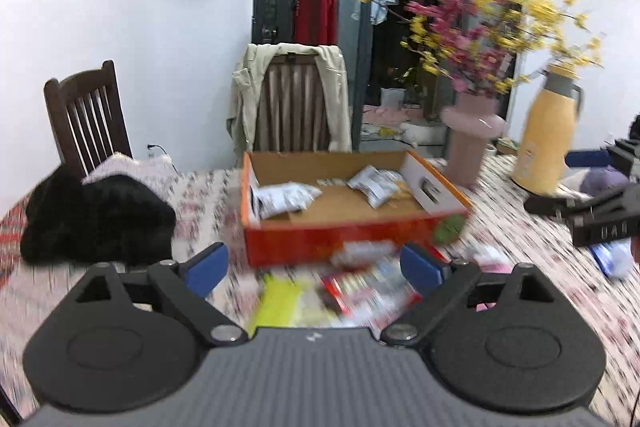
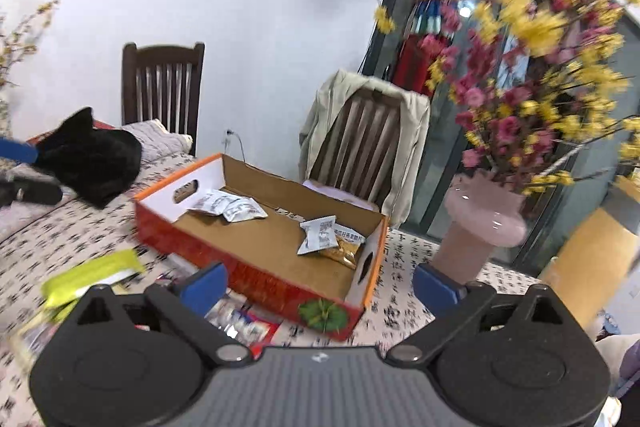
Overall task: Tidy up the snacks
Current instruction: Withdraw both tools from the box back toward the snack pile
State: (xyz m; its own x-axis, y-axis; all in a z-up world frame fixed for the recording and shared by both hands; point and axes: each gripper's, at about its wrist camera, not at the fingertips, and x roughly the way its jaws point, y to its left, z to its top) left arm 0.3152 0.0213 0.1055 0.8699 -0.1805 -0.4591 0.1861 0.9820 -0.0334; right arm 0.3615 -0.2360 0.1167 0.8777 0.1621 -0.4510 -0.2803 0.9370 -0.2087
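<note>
My left gripper [image 1: 314,267] has its blue-padded jaws spread wide with nothing between them, and my right gripper [image 2: 320,285] is spread just as wide and equally empty; neither touches anything. Ahead of both, on the patterned tablecloth [image 1: 520,239], sits the shallow orange-and-red cardboard box [image 1: 344,239], open at the top, its long axis running left to right in the left view and slanting from upper left down to lower right in the right view. Inside it lie white foil snack packets [image 2: 228,207] near one end, and another white packet [image 2: 318,235] resting against a golden-yellow packet [image 2: 348,249] near the other end. Just in front of the box, loose on the cloth, are a lime-green wrapper [image 2: 88,277] and red-and-white snack packets [image 1: 360,287], blurred. A pink vase of yellow and pink flowers [image 2: 480,223] stands beside the box
</note>
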